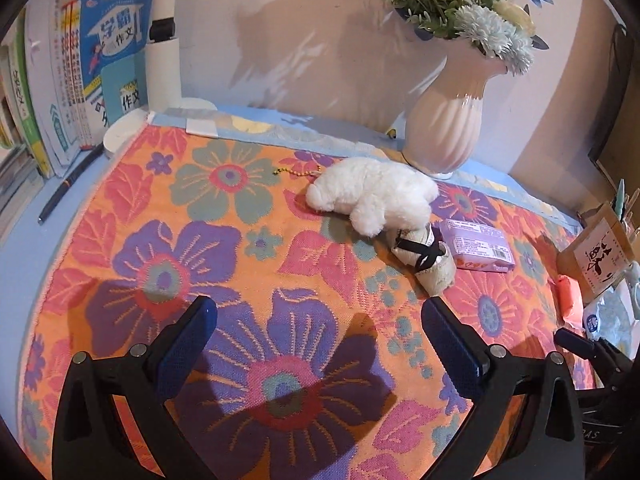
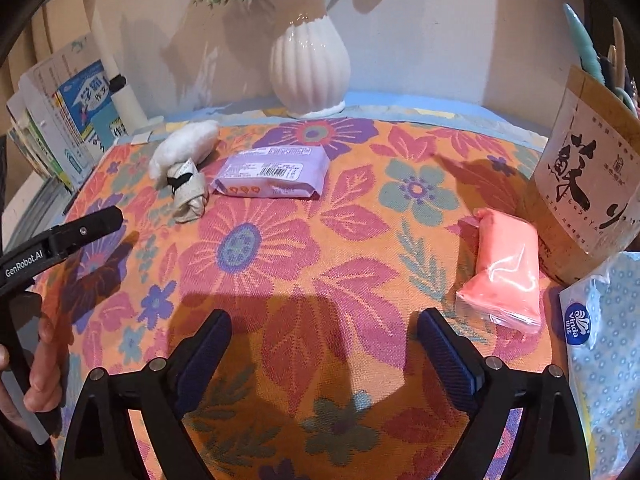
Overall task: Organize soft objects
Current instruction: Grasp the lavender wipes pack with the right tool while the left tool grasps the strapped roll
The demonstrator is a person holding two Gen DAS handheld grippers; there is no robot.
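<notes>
A white plush toy (image 1: 372, 194) lies on the floral cloth (image 1: 240, 264) near the vase. A rolled beige cloth tied with a black band (image 1: 426, 258) lies against it, and a purple tissue pack (image 1: 478, 244) is beside that. All three also show in the right wrist view: plush (image 2: 184, 148), roll (image 2: 188, 190), pack (image 2: 272, 172). A pink soft pack (image 2: 504, 270) lies at the right. My left gripper (image 1: 318, 320) is open and empty, short of the roll. My right gripper (image 2: 324, 332) is open and empty over bare cloth.
A white ribbed vase (image 1: 448, 120) with flowers stands at the back. Books (image 1: 80, 80) and a white lamp post (image 1: 162, 40) stand at the back left, with a pen (image 1: 66, 184). A brown box (image 2: 588, 184) and a blue tissue pack (image 2: 604, 352) are at the right.
</notes>
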